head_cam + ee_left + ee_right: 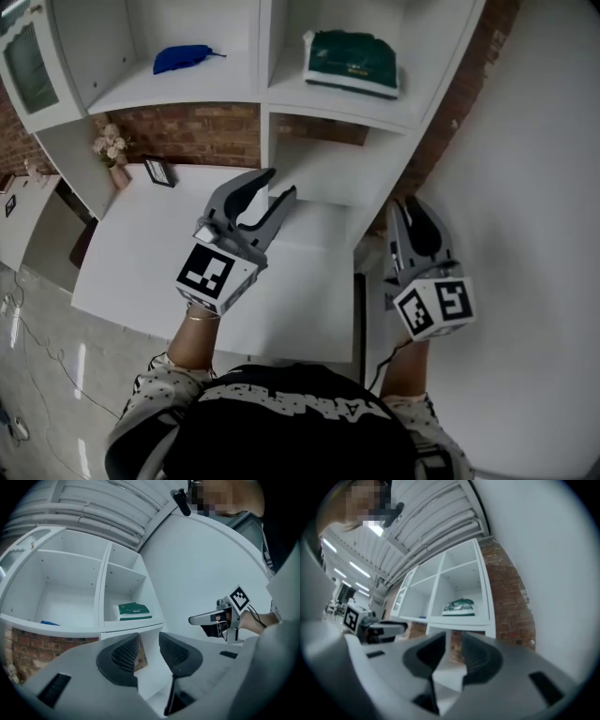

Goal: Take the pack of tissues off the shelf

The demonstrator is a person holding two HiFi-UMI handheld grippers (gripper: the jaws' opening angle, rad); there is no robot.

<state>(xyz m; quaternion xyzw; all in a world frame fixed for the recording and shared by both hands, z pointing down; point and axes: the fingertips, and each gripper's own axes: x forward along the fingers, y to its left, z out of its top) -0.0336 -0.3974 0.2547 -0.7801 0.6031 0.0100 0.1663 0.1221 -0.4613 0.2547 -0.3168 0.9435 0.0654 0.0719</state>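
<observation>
The pack of tissues lies in the right compartment of the shelf, close to its front edge with free room above it. A blue thing lies in the left compartment. Over the white surface, the left hand-held gripper has its jaws apart and empty. The right hand-held gripper, beside the white wall, is also parted and empty. Both are well apart from the pack.
</observation>
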